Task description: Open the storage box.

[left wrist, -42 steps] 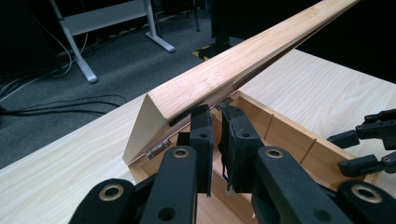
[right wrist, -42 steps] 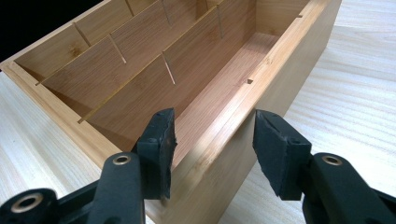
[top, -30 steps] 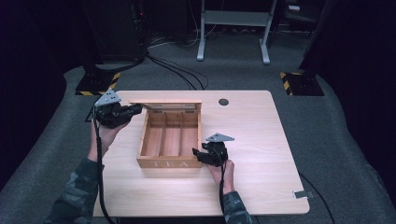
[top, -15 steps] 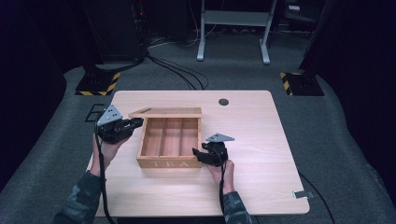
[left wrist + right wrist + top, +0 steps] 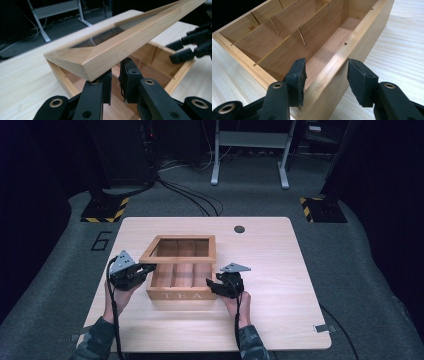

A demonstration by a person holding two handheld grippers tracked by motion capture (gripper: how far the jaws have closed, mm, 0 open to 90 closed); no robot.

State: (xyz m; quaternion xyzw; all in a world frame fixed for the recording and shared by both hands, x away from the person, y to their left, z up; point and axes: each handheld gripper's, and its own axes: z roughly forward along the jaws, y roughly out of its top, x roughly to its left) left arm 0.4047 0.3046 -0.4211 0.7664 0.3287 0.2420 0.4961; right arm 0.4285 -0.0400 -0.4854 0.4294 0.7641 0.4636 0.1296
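A wooden tea box (image 5: 182, 295) with divided compartments (image 5: 287, 37) stands mid-table. Its glass-windowed lid (image 5: 177, 261) hangs tilted a little above the box rim. In the left gripper view the lid's front rail (image 5: 120, 47) lies across the tips of my left gripper (image 5: 115, 82). Its jaws have just been opening and stand a narrow gap apart, with nothing between them. My left gripper (image 5: 147, 268) is at the box's left side. My right gripper (image 5: 212, 287) is at the front right corner. There my right gripper (image 5: 327, 63) is shut across the box wall, one jaw inside and one outside.
The pale wooden table (image 5: 280, 270) has a dark round grommet (image 5: 239, 229) near its far edge. Behind it on the floor are a metal stand (image 5: 250, 155), cables (image 5: 190, 195) and two bases with yellow-black stripes (image 5: 105, 210).
My left gripper has come down and nearer along the box's left side. The lid has swung down with it, from steeply raised to a low tilt over the box. The right gripper has stayed put.
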